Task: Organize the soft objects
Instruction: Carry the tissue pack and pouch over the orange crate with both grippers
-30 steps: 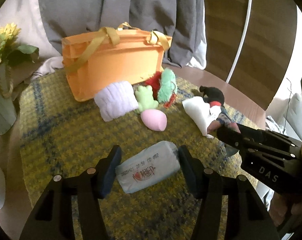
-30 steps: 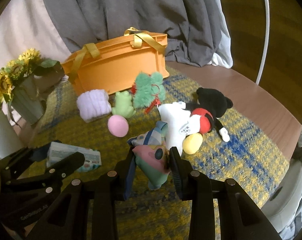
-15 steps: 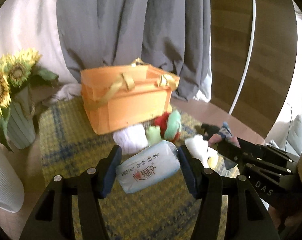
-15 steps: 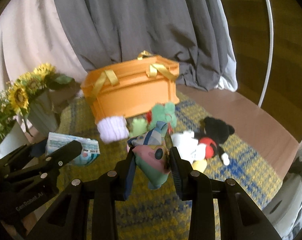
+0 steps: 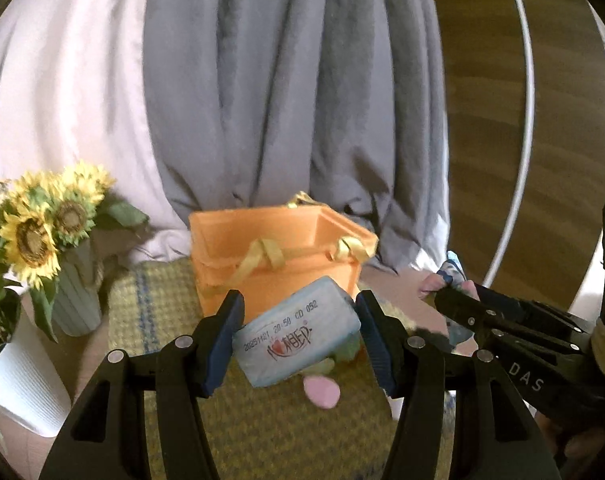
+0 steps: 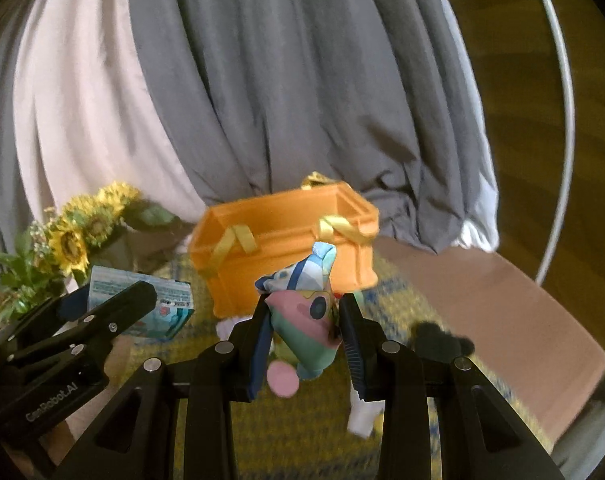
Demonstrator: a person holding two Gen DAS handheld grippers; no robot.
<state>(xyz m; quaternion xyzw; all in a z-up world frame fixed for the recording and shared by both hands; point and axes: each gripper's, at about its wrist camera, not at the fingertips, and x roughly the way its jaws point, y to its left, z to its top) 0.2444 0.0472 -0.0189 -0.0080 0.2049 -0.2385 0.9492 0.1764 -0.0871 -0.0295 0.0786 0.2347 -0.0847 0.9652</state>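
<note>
Tissue pack (image 5: 296, 342) clamped in left hand-held gripper (image 5: 298, 344)

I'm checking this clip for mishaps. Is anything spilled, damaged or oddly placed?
Nothing stands out. The left gripper holds the tissue pack, tilted; the right gripper holds the colourful pouch. The orange basket stands upright and open on the mat.

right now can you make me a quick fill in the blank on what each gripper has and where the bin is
The left gripper is shut on a pale blue ____ pack.
The right gripper is shut on a pastel ____ toy.
The bin with yellow handles is ____ in colour.

Missing words: tissue; plush; orange
</note>
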